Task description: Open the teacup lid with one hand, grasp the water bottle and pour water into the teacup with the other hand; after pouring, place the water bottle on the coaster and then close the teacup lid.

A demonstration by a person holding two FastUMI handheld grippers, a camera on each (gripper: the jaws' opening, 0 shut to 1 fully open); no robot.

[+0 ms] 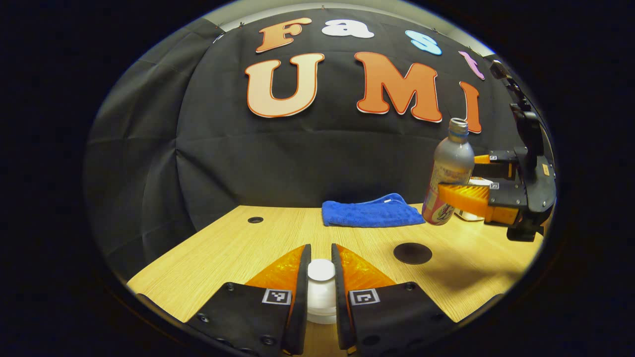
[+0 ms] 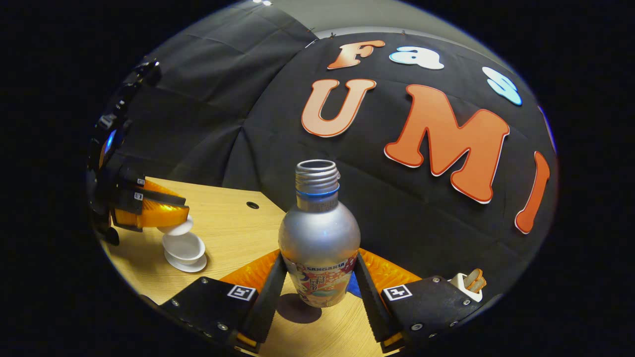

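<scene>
My left gripper (image 1: 321,254) is shut on the knob of the white teacup lid (image 1: 321,271). In the right gripper view the left gripper (image 2: 168,218) holds that lid (image 2: 176,229) just over the white teacup (image 2: 184,246), which stands on its saucer (image 2: 187,264). My right gripper (image 2: 320,258) is shut on the silver water bottle (image 2: 319,233), upright and uncapped. In the left gripper view the bottle (image 1: 450,171) hangs in the right gripper (image 1: 464,192) above the table's right side. A dark round coaster (image 1: 412,253) lies on the table; in the right gripper view the coaster (image 2: 292,307) sits below the bottle.
A folded blue cloth (image 1: 372,212) lies at the back of the wooden table (image 1: 223,248). A small white holder (image 2: 470,285) with brown pieces stands at the right. There is a round hole (image 1: 255,219) in the tabletop at the back left.
</scene>
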